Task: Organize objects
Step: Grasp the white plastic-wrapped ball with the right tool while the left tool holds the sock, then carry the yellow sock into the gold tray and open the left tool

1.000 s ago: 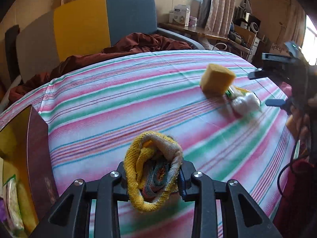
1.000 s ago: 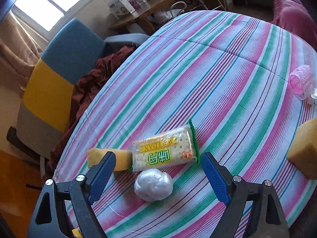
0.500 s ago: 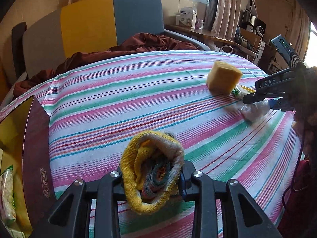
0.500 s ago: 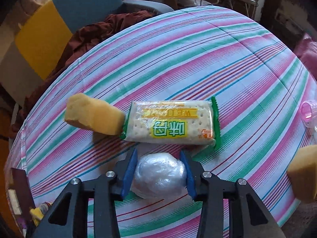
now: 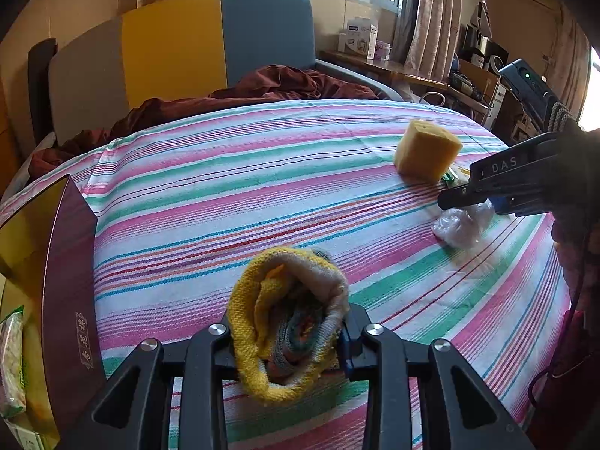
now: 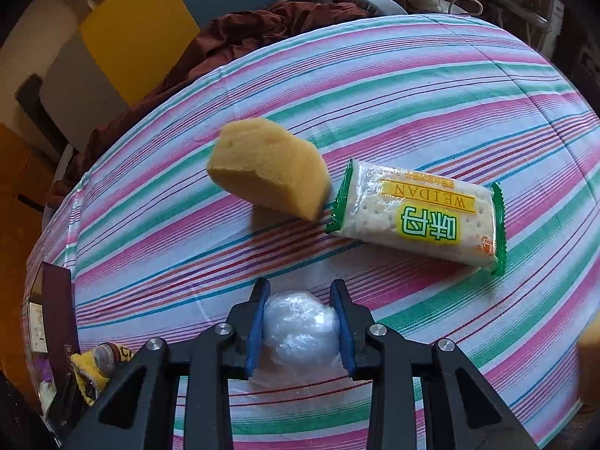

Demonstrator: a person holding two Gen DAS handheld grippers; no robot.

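Observation:
A rolled knit cloth (image 5: 262, 300), yellow outside and grey-orange inside, sits squeezed between the pads of my left gripper (image 5: 287, 322), just above the striped tablecloth (image 5: 225, 187). My right gripper (image 6: 300, 300) is shut on a clear-wrapped white ball (image 6: 300, 330), its blue pads pressing both sides; the ball rests on the cloth. From the left wrist view that gripper (image 5: 468, 202) and ball (image 5: 459, 225) are at the right. Just beyond the ball lie a yellow sponge (image 6: 266, 167) and a green-edged cracker pack (image 6: 416, 213), touching each other.
A maroon box (image 5: 67, 262) with a gold lining stands open at the table's left edge, packets inside. Another sponge piece (image 6: 590, 356) shows at the right edge. Behind the table are a yellow-and-blue sofa (image 5: 210, 37) and a brown blanket (image 5: 281, 82).
My right gripper came down over the white ball and closed on it, rolling as it went. The left gripper kept still with the cloth.

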